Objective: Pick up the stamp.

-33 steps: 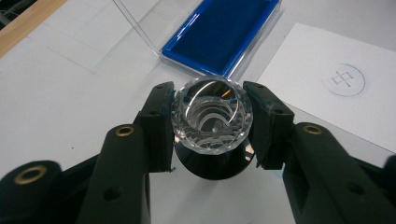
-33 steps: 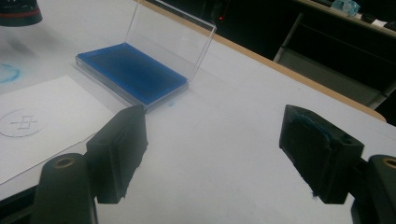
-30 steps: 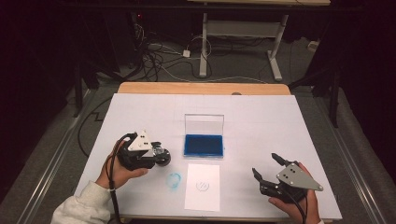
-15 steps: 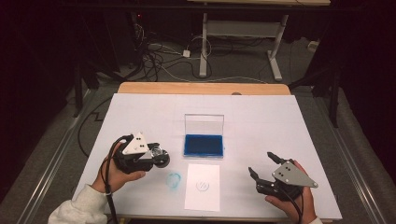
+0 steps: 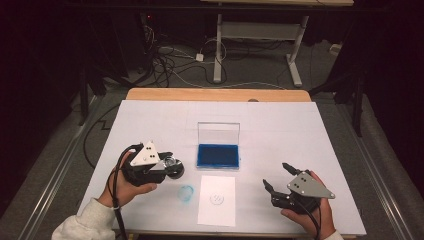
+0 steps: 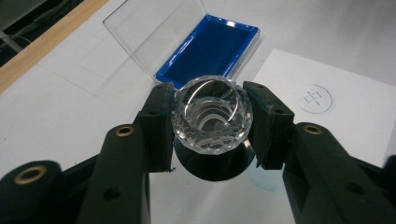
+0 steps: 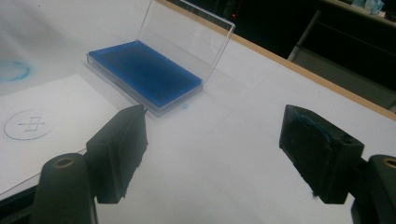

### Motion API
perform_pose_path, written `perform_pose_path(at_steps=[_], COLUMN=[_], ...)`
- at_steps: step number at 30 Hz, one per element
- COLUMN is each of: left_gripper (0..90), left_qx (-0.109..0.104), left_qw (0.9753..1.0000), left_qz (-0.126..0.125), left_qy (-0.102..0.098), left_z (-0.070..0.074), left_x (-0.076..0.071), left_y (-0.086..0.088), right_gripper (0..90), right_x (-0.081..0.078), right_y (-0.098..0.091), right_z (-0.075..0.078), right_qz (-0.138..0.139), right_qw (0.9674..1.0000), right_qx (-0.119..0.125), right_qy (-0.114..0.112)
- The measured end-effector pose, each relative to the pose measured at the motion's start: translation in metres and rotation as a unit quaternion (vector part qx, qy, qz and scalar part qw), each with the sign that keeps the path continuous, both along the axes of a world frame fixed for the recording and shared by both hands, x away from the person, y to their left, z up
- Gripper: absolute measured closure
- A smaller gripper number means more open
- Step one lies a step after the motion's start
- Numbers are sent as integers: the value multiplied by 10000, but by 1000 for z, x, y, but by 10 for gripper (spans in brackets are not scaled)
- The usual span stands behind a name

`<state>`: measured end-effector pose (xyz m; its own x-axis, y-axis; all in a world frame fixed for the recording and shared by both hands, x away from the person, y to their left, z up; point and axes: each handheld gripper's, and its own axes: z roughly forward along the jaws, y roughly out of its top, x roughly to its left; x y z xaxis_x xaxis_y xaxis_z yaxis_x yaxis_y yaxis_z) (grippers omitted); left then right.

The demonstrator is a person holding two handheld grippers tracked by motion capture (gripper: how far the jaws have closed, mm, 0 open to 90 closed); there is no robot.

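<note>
Crystal stamp — clear handle up, clamped upright.

Bright table (dark surroundings), sharp

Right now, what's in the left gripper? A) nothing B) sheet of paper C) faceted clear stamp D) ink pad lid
C: in the left gripper view, the left gripper has its jaws shut on the faceted clear stamp; the paper lies flat on the table.
</note>
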<state>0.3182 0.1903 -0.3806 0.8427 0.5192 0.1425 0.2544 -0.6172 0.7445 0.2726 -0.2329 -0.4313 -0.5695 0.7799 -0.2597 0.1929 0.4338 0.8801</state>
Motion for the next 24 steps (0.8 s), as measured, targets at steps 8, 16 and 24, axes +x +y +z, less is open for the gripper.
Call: perform_pose_path(at_steps=[8, 16, 24], left_gripper=[548, 548, 548], left_qx=[-99, -63, -20], left_qw=[10000, 10000, 9999], left_qz=[-6, -38, -101], left_qy=[11, 1, 16], left_z=[2, 2, 1], left_x=[-1, -1, 0], left_y=[2, -3, -8], right_gripper=[229, 215, 168], right_x=[1, 2, 3], right_y=[4, 3, 4], right_z=[-1, -1, -2], right_qz=[41, 68, 97], right_qw=[10000, 9999, 9999], right_qx=[-12, 20, 61], right_qy=[47, 74, 122])
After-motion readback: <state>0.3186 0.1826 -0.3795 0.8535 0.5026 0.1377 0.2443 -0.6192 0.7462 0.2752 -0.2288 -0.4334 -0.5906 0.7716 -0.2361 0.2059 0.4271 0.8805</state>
